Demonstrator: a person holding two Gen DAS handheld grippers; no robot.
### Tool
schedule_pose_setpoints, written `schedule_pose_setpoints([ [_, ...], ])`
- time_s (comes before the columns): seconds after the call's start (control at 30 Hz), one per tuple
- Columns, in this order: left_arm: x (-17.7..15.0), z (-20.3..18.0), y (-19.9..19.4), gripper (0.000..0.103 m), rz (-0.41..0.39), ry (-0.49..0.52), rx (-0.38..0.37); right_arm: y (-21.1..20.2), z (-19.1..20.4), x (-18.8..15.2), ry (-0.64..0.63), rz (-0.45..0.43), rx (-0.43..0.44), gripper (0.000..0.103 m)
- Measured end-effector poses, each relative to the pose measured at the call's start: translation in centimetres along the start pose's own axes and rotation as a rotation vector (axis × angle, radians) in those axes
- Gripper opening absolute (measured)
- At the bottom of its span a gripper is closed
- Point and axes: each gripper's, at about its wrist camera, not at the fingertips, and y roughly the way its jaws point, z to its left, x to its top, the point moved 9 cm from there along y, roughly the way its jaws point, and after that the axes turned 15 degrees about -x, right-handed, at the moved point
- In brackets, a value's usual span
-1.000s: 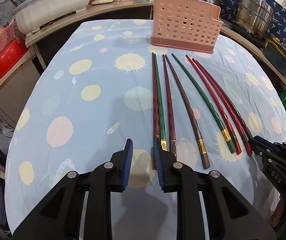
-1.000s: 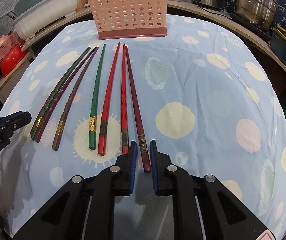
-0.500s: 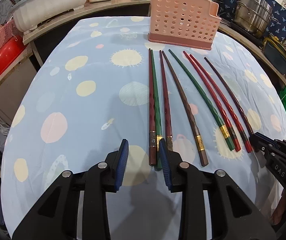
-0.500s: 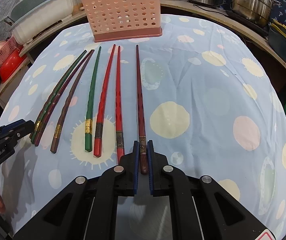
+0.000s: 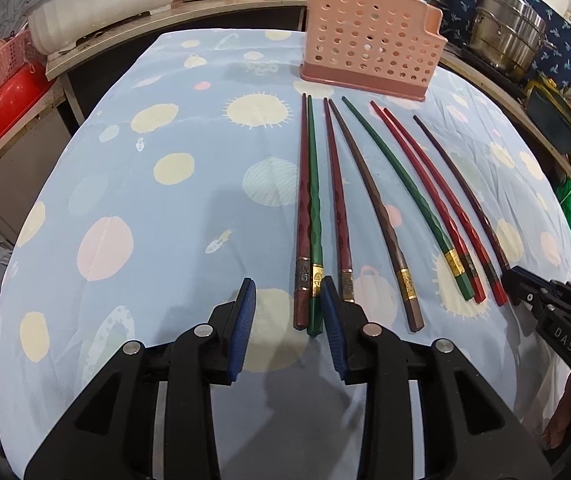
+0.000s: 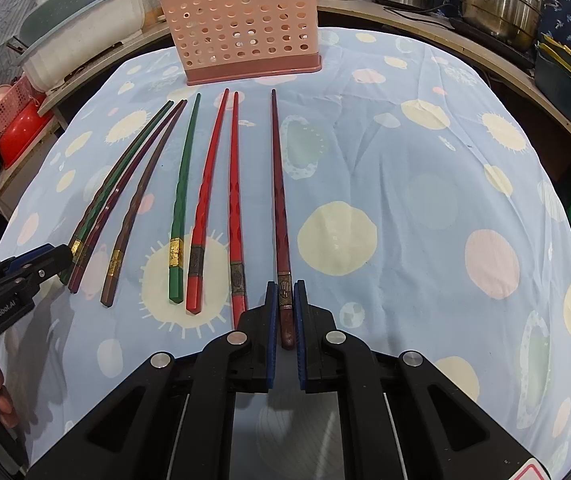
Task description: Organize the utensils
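Right gripper (image 6: pixel 285 304) clamps the thick end of the dark maroon chopstick (image 6: pixel 277 184), which lies on the dotted cloth (image 6: pixel 405 200) apart from the rest of the row, tip toward the pink holder (image 6: pixel 245 28). Left gripper (image 5: pixel 287 312) has its jaws parted and they have just been widening; the ends of a maroon chopstick (image 5: pixel 303 216) and a green one (image 5: pixel 314 216) lie between its pads, not pressed. Five more chopsticks lie between the two grippers.
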Motion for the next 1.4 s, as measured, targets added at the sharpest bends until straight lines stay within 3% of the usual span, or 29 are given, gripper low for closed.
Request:
schedule_pose_setpoints([
  [0.9,0.2,0.9,0.8,0.03,-0.009,0.05,0.042,0.1,0.0,0.1,0.002,0.005,0.0,0.007],
  [0.93,0.2,0.8,0.8,0.028,-0.01,0.051,0.041,0.1,0.0,0.0,0.001,0.004,0.0,0.007],
  [1.0,0.2,0.8,0.8,0.012,-0.007,0.051,0.027,0.1,0.0,0.1,-0.001,0.005,0.0,0.007],
  [1.03,0.2,0.8,0.8,0.009,-0.003,0.048,0.02,0.1,0.0,0.1,-0.001,0.006,0.0,0.007],
  [1.4,0.9,-0.1,-2.0,0.007,-0.02,0.039,-0.024,-3.2,-0.9,1.5,0.013,-0.049,0.016,0.007],
])
